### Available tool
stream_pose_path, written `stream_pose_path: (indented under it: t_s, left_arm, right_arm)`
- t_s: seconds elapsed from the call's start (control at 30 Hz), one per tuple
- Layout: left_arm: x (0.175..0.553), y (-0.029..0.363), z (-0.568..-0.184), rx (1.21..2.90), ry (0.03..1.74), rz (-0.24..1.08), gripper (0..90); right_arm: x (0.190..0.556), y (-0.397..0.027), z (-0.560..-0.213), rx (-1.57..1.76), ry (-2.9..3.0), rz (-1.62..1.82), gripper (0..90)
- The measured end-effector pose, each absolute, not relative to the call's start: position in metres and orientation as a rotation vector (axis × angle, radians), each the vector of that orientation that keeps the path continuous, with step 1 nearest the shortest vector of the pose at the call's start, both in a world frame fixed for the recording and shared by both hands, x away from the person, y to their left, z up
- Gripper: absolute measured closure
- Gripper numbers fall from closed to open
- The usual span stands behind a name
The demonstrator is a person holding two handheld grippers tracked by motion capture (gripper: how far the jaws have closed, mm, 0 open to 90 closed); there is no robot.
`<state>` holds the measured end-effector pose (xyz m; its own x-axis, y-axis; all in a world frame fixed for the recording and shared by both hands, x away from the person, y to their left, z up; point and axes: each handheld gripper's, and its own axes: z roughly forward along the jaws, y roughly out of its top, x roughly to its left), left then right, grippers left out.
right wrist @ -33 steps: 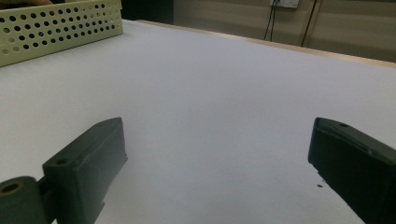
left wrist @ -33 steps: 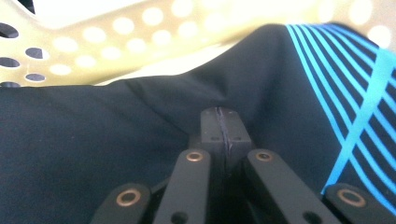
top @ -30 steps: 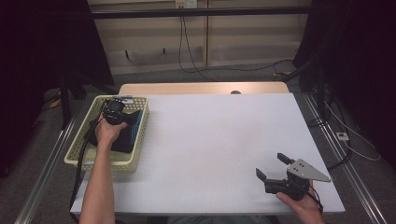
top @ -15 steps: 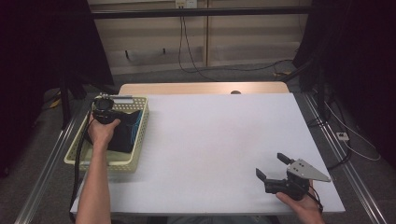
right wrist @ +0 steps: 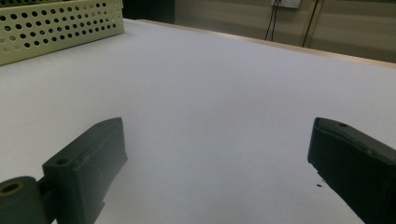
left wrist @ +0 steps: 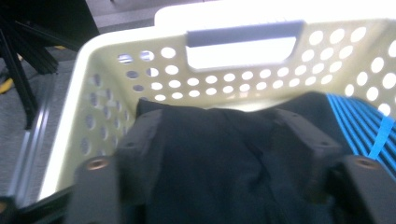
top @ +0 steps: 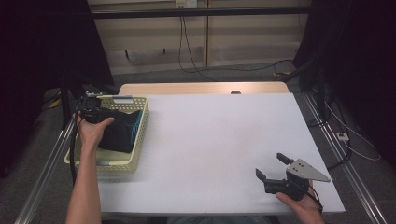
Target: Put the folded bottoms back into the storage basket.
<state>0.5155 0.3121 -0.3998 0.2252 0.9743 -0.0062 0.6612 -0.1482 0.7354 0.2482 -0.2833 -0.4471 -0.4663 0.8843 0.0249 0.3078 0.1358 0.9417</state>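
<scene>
One dark unlabelled garment (top: pixel 119 133) in cream basket (top: pixel 140 135).

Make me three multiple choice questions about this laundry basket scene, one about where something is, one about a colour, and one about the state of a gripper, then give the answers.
1. Where does the basket stand on the table?
A. At its left edge
B. In its middle
C. At its right edge

2. What colour are the stripes on the dark garment in the basket?
A. Red
B. Blue
C. Yellow

3. How do the jaws of the right gripper stand?
A. Shut on a cloth
B. Shut on nothing
C. Open, with nothing between them

Answers:
1. A, since the high view shows the pale yellow basket at the table's left edge, by the left gripper.
2. B, since the left gripper view shows bright blue stripes on the fabric's right part.
3. C, since the right gripper view shows bare white table between the parted jaws.
</scene>
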Motion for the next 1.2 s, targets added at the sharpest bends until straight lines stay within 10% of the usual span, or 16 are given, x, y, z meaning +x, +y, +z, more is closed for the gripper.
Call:
stream_pose_path:
  t_s: [0.37,1.2]
  left_arm:
    - [0.501,0.311,-0.399,1.932,1.370,0.643,5.9]
    - [0.457,0.287,-0.372,1.920,1.118,0.735,4.9]
  right_arm:
    - [0.249,-0.285,-0.447,1.143,1.853,1.333,4.0]
    - [0.249,-0.289,-0.447,1.159,1.840,1.339,3.8]
